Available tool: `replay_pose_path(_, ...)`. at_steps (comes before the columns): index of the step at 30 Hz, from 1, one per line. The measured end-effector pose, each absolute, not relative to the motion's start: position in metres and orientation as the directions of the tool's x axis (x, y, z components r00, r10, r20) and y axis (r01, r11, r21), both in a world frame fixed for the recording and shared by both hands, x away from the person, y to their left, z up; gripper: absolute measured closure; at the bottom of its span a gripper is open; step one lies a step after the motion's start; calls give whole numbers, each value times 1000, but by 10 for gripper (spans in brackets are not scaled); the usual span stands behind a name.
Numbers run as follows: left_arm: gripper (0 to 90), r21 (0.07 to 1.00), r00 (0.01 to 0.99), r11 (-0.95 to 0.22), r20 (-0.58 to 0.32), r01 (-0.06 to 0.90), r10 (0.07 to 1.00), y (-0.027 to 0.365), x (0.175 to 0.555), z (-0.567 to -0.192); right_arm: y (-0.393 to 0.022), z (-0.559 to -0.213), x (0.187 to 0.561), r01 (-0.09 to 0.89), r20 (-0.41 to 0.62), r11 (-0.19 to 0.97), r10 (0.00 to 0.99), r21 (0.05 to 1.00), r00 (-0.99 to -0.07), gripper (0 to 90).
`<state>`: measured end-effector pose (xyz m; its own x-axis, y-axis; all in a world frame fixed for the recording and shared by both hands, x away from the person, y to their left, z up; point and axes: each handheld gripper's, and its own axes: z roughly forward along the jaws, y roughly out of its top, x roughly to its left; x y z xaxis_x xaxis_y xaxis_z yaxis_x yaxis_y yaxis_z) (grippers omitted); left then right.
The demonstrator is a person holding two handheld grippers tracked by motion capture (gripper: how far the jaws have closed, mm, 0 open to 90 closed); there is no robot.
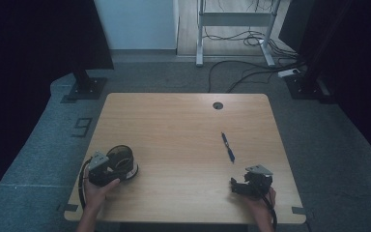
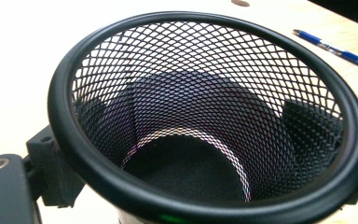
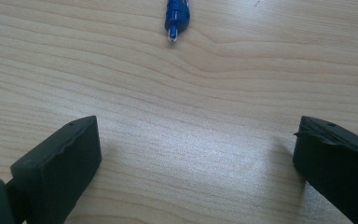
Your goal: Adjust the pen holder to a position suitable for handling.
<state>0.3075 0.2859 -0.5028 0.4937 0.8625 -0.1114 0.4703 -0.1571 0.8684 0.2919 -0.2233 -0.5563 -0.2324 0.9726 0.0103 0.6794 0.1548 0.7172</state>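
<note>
A black mesh cup [image 1: 121, 158] is tilted near the table's front left, its open mouth [image 2: 205, 70] facing the left gripper's camera. My left gripper [image 1: 107, 170] is shut on it, and the jaws show through the mesh on either side of the cup wall. A blue pen [image 1: 228, 147] lies on the wood right of centre; it also shows beyond the cup rim as the pen [image 2: 335, 49]. My right gripper [image 1: 237, 186] rests low at the front right, open, with bare wood between its jaws [image 3: 196, 140]. The pen tip [image 3: 177, 18] lies just ahead of it.
The wooden table [image 1: 174, 125] has a round cable hole [image 1: 217, 105] near its far edge. On the floor beyond stand a black stand base [image 1: 84, 89], a white desk frame [image 1: 234, 29] and loose cables [image 1: 251, 67].
</note>
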Motion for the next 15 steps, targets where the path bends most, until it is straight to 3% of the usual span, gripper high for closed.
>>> replay_pose_path(15, 89, 877, 507, -151, -117, 456, 854, 275, 307, -496, -223, -556, 292, 679, 10, 154, 973, 717, -232, 3)
